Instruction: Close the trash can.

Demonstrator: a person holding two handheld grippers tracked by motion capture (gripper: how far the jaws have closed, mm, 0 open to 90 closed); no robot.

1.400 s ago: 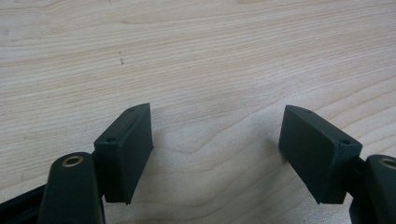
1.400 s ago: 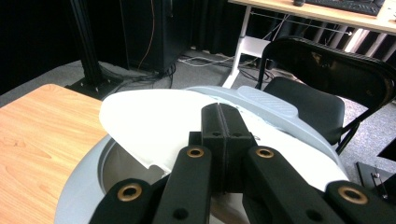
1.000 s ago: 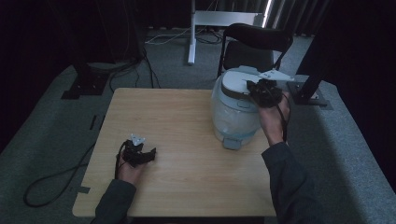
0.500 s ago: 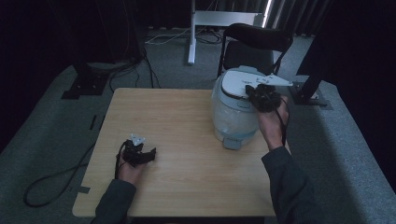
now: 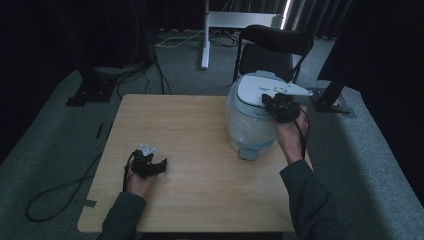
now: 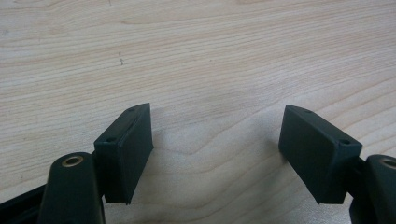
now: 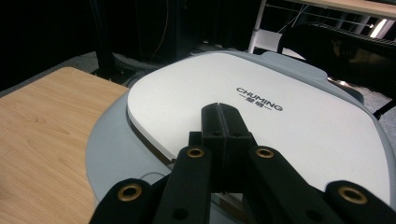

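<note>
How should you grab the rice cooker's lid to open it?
Probably at the front edge of the lid of the rice cooker, coming from the person's side, above the grey latch piece. The lid is flat and wide with no knob on top. The shut right gripper rests there.

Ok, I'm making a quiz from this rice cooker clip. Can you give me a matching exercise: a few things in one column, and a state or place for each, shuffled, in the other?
Things:
1. left gripper
2. right gripper
3. rice cooker
4. chair

States or places:
A. on the floor beyond the table's far edge
B. jaws shut, over the white lid
C. jaws open, low over bare wood
D. on the table's far right part, lid down

Pairs: 1-C, 2-B, 3-D, 4-A
</note>
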